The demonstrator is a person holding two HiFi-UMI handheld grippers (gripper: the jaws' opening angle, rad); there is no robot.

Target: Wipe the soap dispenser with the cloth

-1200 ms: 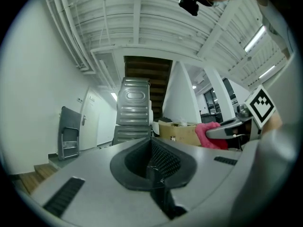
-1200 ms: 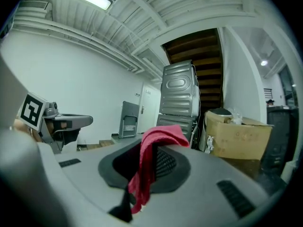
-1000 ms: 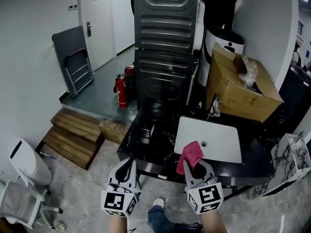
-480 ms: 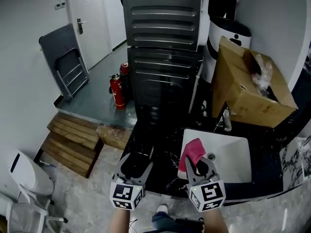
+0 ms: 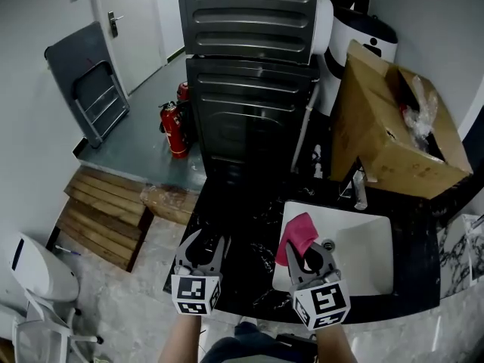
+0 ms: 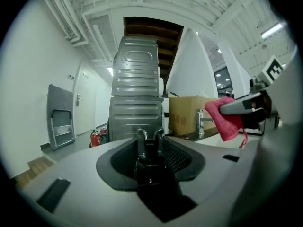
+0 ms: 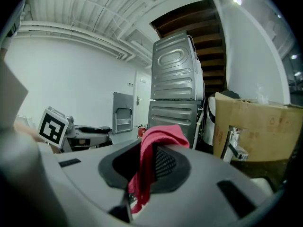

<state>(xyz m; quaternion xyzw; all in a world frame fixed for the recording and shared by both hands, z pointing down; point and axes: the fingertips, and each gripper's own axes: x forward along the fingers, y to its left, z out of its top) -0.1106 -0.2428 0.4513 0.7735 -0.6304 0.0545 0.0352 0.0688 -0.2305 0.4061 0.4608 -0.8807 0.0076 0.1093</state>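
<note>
- Right gripper: jaws clamped on the pink cloth. The cloth bunches over the tips and hangs down between them. It is held over the near left rim of the white sink.
- Left gripper: jaws closing with a narrow gap left. Its own view shows nothing between them. It hovers over the black counter, left of the sink.
- Soap dispenser: I cannot identify it with certainty in any view. The only candidate is a small pale object at the back of the counter, between the stacked metal appliances and the cardboard box, left of the faucet.
- Governing relation, as I judge it: that candidate lies ahead of both grippers, toward the counter's rear. The cloth-bearing right gripper is the nearer and more in line with it.
- Recommendation: confirm the dispenser's place before reaching forward.
</note>
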